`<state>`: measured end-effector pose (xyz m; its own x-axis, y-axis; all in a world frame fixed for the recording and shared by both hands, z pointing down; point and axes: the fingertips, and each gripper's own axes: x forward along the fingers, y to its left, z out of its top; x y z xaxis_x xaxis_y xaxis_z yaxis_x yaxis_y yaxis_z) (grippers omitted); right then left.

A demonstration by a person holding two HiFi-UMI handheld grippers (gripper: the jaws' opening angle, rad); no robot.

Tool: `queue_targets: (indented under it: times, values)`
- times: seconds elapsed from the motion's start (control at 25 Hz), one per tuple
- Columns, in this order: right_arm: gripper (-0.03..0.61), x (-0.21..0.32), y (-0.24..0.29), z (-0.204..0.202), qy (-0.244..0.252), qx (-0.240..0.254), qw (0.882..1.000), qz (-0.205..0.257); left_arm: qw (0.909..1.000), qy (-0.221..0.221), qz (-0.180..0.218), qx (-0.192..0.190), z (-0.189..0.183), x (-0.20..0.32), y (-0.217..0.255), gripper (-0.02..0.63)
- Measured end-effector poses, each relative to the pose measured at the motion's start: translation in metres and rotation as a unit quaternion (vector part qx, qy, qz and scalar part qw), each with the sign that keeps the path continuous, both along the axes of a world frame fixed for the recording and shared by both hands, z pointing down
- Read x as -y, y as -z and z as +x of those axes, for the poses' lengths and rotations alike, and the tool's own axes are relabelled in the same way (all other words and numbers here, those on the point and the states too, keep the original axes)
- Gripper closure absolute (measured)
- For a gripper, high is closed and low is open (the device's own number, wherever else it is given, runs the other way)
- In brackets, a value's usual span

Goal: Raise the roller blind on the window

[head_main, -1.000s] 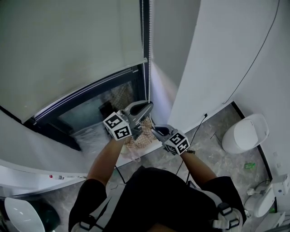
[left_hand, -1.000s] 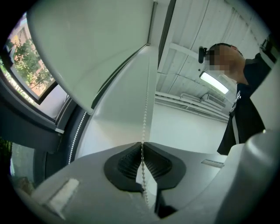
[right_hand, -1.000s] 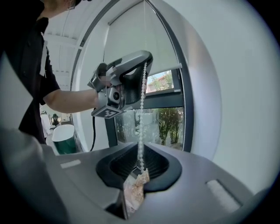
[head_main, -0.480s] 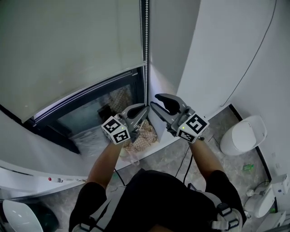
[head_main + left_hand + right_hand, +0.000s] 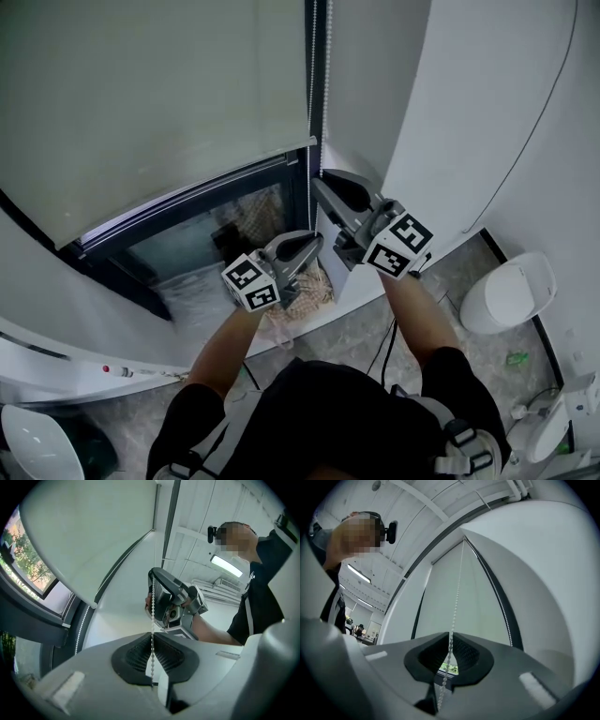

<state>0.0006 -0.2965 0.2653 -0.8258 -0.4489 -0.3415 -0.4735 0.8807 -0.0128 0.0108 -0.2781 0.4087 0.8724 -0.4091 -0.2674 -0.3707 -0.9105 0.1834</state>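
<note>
The pale roller blind (image 5: pixel 159 103) covers the upper window, its bottom bar running diagonally. Its white bead chain (image 5: pixel 327 94) hangs along the dark frame at the blind's right edge. My left gripper (image 5: pixel 311 246) is shut on the chain, which passes between the pads (image 5: pixel 153 637). My right gripper (image 5: pixel 323 183) sits just above the left one on the same chain. Its jaws have just been closing, and the bead chain (image 5: pixel 457 592) runs between the tips (image 5: pixel 450 634), which pinch it. The right gripper (image 5: pixel 161 592) also shows in the left gripper view, up the chain.
Uncovered window glass (image 5: pixel 206 234) lies below the blind. A white wall pillar (image 5: pixel 441 122) stands close on the right. A white bin (image 5: pixel 506 291) and a black cable (image 5: pixel 405 272) are on the floor at right, and a woven object (image 5: pixel 305 292) lies under the grippers.
The right gripper rose from below the left gripper to above it, opened wide on the way and closed on the chain. The left gripper stayed put, still shut on the chain.
</note>
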Motion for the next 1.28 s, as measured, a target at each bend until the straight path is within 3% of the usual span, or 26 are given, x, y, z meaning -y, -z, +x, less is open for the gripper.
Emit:
queue_targets:
  times: [0.16, 0.32, 0.48, 0.64, 0.76, 0.88, 0.96, 1.0, 1.16, 1.28]
  values:
    - [0.557, -0.005, 0.001, 0.001, 0.004, 0.006, 1.000, 0.005, 1.0000, 0.002, -0.003, -0.003, 0.000, -0.001, -0.001, 0.597]
    - [0.560, -0.011, -0.003, -0.003, -0.017, -0.021, 0.999, 0.043, 1.0000, -0.001, -0.008, -0.005, -0.002, -0.001, -0.006, 0.597]
    - [0.567, -0.008, -0.014, 0.004, -0.027, -0.006, 0.999, 0.029, 0.9999, -0.003, -0.010, 0.000, 0.000, 0.004, -0.017, 0.598]
    - [0.569, -0.009, -0.071, 0.002, -0.035, -0.043, 0.998, -0.003, 0.9959, -0.006, -0.049, 0.076, 0.009, 0.003, -0.075, 0.598]
    - [0.569, -0.013, -0.149, -0.003, -0.027, -0.091, 0.994, -0.060, 0.9816, -0.028, -0.114, 0.151, 0.015, -0.013, -0.150, 0.598]
    - [0.569, -0.022, -0.190, -0.001, -0.020, -0.105, 0.990, -0.094, 0.9704, -0.045, -0.138, 0.193, 0.013, -0.033, -0.191, 0.588]
    - [0.569, -0.022, -0.190, 0.003, -0.020, -0.109, 0.989, -0.097, 0.9726, -0.041, -0.137, 0.184, 0.004, -0.031, -0.187, 0.502]
    - [0.569, -0.021, -0.189, 0.004, -0.022, -0.116, 0.989, -0.093, 0.9759, -0.033, -0.135, 0.169, -0.002, -0.024, -0.178, 0.488]
    - [0.569, -0.017, -0.188, 0.009, -0.027, -0.123, 0.988, -0.092, 0.9915, 0.007, -0.107, 0.073, -0.034, 0.006, -0.111, 0.482]
    - [0.569, -0.015, -0.189, 0.012, -0.030, -0.119, 0.988, -0.095, 0.9977, 0.012, -0.056, 0.036, -0.038, 0.019, -0.048, 0.482]
